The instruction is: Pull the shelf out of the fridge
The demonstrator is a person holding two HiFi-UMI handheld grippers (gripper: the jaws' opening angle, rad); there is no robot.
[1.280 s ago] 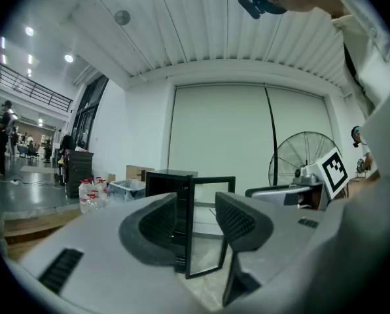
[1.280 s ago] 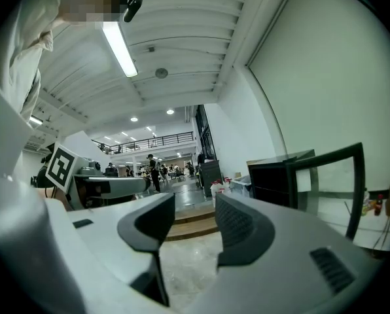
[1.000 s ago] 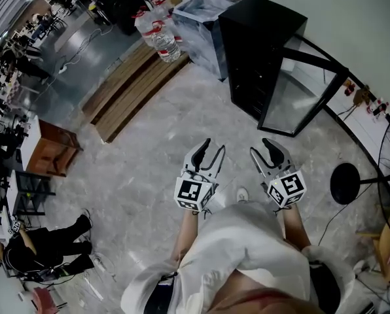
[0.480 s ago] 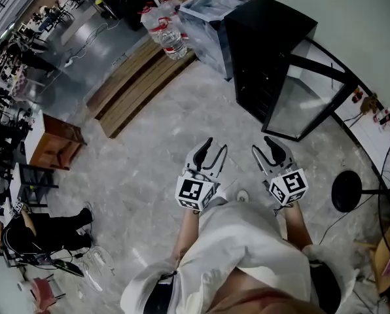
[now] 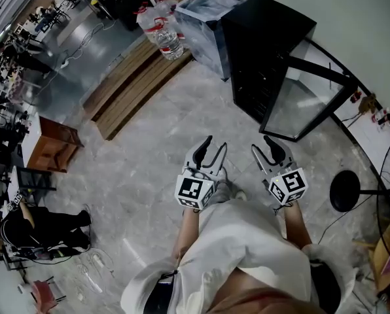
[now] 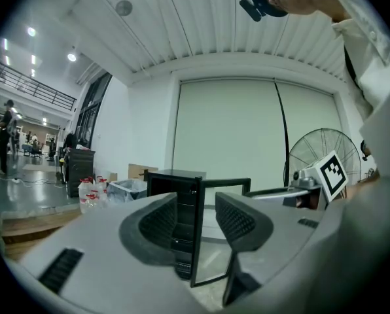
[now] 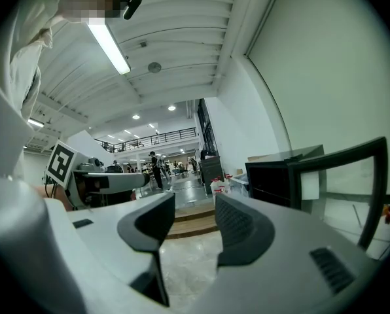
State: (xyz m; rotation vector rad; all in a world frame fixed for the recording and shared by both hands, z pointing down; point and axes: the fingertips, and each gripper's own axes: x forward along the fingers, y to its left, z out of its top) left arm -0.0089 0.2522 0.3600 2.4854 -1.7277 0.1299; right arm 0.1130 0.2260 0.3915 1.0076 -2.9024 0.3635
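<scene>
In the approach step, the left gripper (image 5: 214, 144) and right gripper (image 5: 262, 146), both spread and empty at lower centre, must next reach the open black mini fridge (image 5: 267, 51) at upper right for its shelf.

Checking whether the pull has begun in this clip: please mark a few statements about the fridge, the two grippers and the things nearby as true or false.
1. The door of the fridge stands open. True.
2. The left gripper is clamped on a shelf. False: its jaws are apart with nothing between them, and it is short of the fridge, over the floor.
3. The right gripper is open and empty. True.
4. The water bottles stand on top of the fridge. False: they stand low down, beside the plastic bin.
</scene>
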